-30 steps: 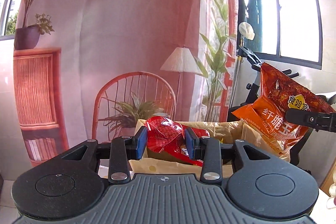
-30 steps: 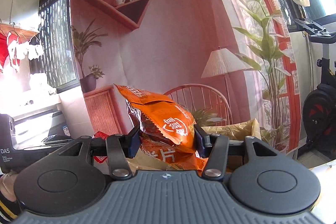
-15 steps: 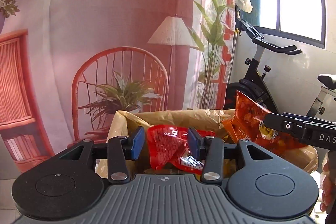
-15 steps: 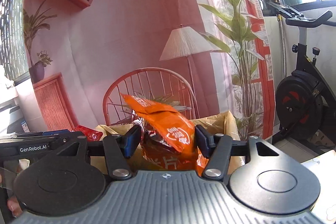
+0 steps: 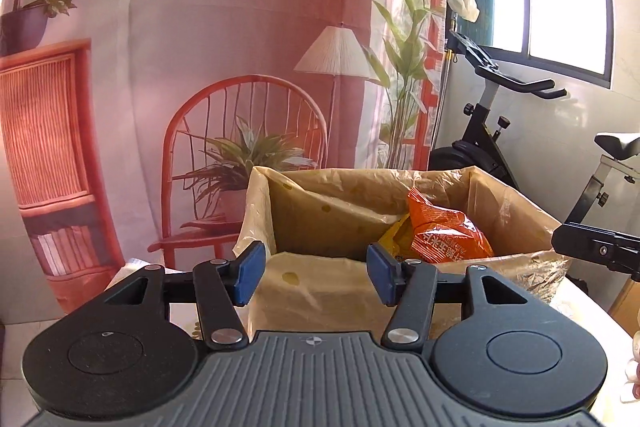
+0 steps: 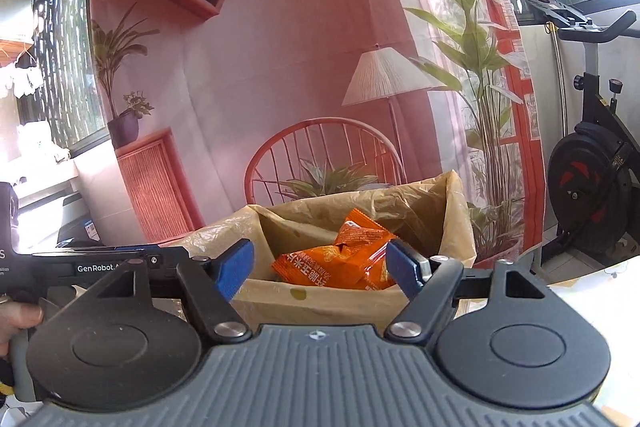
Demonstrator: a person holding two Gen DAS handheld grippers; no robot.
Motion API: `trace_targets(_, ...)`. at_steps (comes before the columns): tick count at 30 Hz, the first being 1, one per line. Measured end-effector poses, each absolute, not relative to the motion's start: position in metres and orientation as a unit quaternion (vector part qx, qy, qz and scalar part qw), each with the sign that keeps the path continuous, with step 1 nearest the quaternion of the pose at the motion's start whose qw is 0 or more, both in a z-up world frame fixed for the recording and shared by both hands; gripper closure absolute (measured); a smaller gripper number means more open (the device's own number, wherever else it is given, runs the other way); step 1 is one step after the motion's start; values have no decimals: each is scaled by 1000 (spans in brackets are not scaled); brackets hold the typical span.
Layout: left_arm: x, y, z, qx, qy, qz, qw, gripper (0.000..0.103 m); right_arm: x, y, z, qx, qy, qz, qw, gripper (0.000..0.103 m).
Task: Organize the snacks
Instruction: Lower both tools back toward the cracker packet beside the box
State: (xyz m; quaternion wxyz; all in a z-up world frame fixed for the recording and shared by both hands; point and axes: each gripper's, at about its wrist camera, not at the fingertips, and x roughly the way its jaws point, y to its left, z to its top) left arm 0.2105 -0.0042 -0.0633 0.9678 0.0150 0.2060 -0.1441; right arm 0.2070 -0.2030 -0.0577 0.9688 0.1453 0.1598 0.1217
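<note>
A cardboard box [image 5: 328, 287] lined with a yellowish plastic bag stands in front of both grippers; it also shows in the right wrist view [image 6: 316, 303]. An orange snack bag [image 5: 444, 235] lies inside it at the right, and it shows in the right wrist view [image 6: 340, 261]. My left gripper [image 5: 316, 273] is open and empty just before the box's near wall. My right gripper [image 6: 318, 267] is open and empty above the near rim. The red snack bag is hidden from view.
An exercise bike [image 5: 492, 131] stands to the right behind the box. A printed backdrop with a chair and lamp [image 5: 248, 131] hangs behind. The left gripper's body [image 6: 92, 267] shows at the left of the right wrist view, and the right gripper's tip [image 5: 596, 247] at the right of the left wrist view.
Both grippers have opened. The red bag left my left gripper and the orange bag left my right gripper; the orange bag now lies in the box.
</note>
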Motion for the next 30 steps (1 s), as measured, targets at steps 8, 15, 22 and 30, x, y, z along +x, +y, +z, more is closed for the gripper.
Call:
trace_targets(8, 171, 18, -96, 5, 254, -150, 955, 45, 172, -186, -88, 161, 202, 137, 956, 30)
trace_targets(15, 162, 18, -146, 10, 313, -174, 934, 45, 166, -181, -124, 177, 263, 158, 935, 43)
trace_targets(22, 167, 15, -184, -10, 353, -181, 918, 45, 177, -182, -159, 141, 328, 154, 921, 48)
trace_targets(30, 176, 9, -209, -26, 374, -169, 911, 45, 206, -156, -190, 53, 358, 164, 917, 49)
